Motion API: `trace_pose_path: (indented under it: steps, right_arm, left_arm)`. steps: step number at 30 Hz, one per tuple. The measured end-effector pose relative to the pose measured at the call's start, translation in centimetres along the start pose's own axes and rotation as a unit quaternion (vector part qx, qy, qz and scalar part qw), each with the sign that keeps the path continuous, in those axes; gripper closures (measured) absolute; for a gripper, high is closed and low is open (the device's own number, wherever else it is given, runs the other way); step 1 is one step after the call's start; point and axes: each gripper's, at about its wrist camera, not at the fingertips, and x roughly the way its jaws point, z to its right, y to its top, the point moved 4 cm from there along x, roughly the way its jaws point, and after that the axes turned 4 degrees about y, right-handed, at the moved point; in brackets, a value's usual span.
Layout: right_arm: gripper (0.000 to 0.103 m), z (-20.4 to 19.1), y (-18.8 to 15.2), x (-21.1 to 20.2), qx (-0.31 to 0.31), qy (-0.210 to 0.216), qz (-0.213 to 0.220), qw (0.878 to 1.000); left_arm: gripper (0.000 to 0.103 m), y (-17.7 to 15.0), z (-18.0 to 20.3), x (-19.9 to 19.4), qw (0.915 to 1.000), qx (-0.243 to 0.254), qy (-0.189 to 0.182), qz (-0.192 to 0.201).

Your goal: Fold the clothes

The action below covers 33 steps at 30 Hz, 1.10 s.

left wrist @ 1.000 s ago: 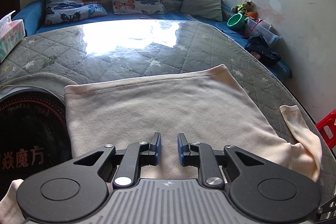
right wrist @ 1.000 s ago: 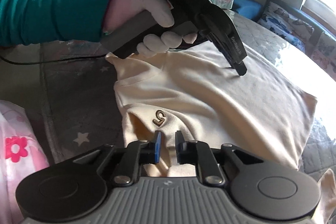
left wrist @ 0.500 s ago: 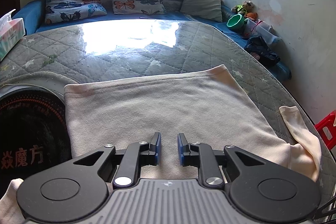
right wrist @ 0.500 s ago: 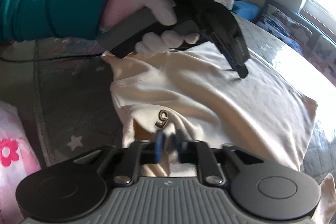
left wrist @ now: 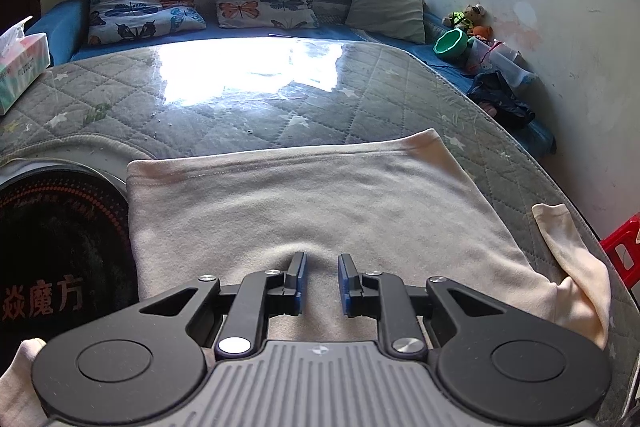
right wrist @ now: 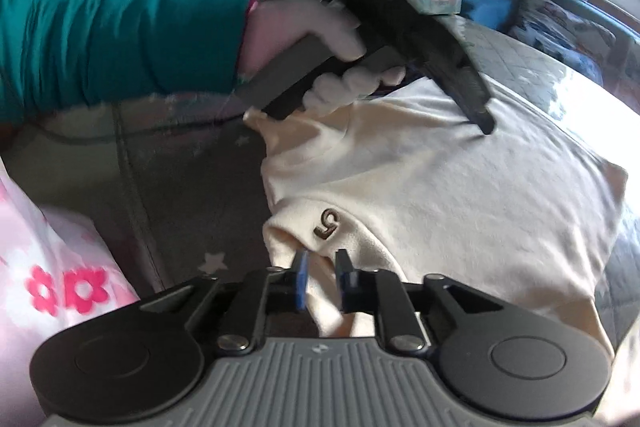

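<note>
Cream shirt [right wrist: 440, 195] lies spread on the quilted bench [left wrist: 248, 115], its collar by the right claw [right wrist: 320, 267], one sleeve [left wrist: 576, 259] trailing aside. Both claws are parted and empty, the left claw [left wrist: 319, 277] pressing its tips into the cloth; I judge smoothing or a fold in hand, and any next grip needs an edge between those fingers.

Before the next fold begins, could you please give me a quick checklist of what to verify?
1. Cream shirt lies flat on the quilted mat: ok; only the sleeve at its right is rumpled.
2. Left gripper open, holding nothing: ok.
3. Left gripper's tips pressed on the cloth: cannot tell; the cloth dimples there.
4. Right gripper open at the collar: ok, not yet gripping.
5. Right wrist view sharp enough to judge: not ok, blurred.
6. Black round object clear of the shirt's left edge: not ok, it abuts it.
</note>
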Motion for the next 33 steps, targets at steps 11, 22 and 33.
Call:
trace_pose_path:
  steps: [11, 22, 33]
  right_arm:
    - [0.082, 8.1, -2.8, -5.6, 0.134, -0.172, 0.038, 0.975]
    - [0.078, 19.7, -4.9, -5.7, 0.270, -0.283, 0.053, 0.919]
    - [0.093, 20.6, -5.1, -3.4, 0.256, -0.332, 0.036, 0.907]
  left_arm:
    - [0.082, -1.6, 3.2, -3.0, 0.9988, 0.040, -0.023, 0.019]
    - [0.076, -6.9, 8.8, -6.3, 0.9921, 0.075, -0.101, -0.001]
    - [0.070, -9.9, 11.7, -7.4, 0.9863, 0.111, -0.122, -0.013]
